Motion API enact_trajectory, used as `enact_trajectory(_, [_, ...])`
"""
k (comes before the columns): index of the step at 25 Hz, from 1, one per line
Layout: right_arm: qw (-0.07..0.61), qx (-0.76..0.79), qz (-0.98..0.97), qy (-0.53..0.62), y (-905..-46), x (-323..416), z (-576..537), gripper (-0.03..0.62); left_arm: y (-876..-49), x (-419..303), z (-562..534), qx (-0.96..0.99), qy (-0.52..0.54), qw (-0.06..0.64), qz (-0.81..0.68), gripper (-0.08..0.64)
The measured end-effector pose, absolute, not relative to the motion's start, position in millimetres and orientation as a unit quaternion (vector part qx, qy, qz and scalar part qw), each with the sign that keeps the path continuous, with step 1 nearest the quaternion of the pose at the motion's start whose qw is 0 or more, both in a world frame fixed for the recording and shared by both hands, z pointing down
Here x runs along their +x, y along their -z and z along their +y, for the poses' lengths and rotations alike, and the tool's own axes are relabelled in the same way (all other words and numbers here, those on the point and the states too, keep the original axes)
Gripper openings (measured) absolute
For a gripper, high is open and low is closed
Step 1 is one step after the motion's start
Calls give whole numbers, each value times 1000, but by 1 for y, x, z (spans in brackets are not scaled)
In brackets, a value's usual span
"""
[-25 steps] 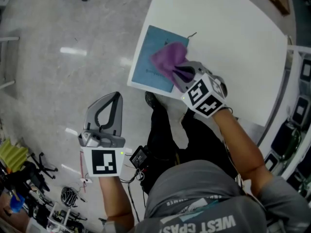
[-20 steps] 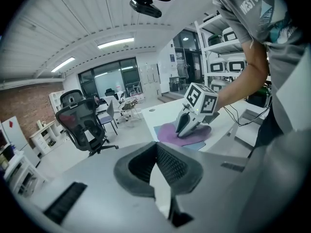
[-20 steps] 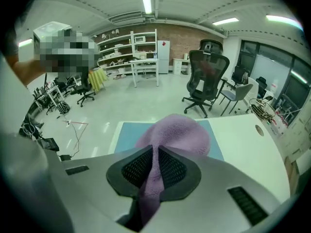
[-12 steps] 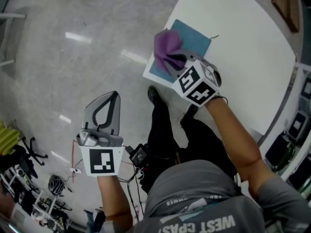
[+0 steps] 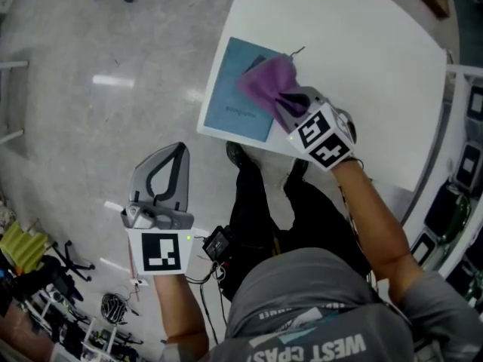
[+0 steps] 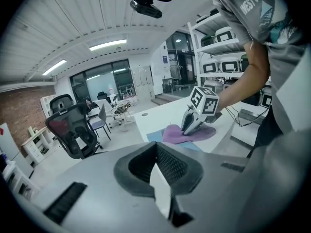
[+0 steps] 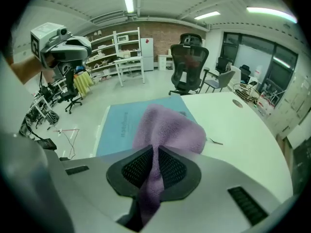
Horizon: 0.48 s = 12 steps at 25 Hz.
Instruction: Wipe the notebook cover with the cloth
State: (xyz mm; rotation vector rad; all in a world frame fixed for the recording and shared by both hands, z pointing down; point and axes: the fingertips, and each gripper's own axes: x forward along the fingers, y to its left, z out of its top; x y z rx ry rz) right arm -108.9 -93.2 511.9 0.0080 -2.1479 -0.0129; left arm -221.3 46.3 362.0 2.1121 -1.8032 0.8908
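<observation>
Clamping the right gripper (image 5: 287, 105) narrowly on the bunched purple cloth (image 5: 266, 81), pressing it onto the far right corner of the blue notebook (image 5: 230, 108) at the counter (image 5: 362, 51) edge; leaving bare cover left and nearer. Holding the left gripper (image 5: 179, 151) closed, empty, well apart.

Blue notebook (image 5: 235, 98) flat at table edge, bunched purple cloth (image 5: 273, 81) on its cover

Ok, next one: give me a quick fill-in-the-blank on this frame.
The right gripper is shut on a ____ cloth.
The cloth lies on the notebook, whose cover is ____.
The left gripper hangs over the ____, holding nothing.
Missing: purple; blue; floor.
</observation>
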Motion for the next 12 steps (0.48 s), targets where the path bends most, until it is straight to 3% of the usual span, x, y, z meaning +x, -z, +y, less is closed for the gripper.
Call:
enact_trajectory(6, [479,14,-878,13,-507,-88,-109,57,-356,-198,25,737,-300,100,-597,3])
enact_trajectory(12, [476,-17,-878,41,-504,-126,-99,57,-362,-211,44,723,-298,110,-614,3])
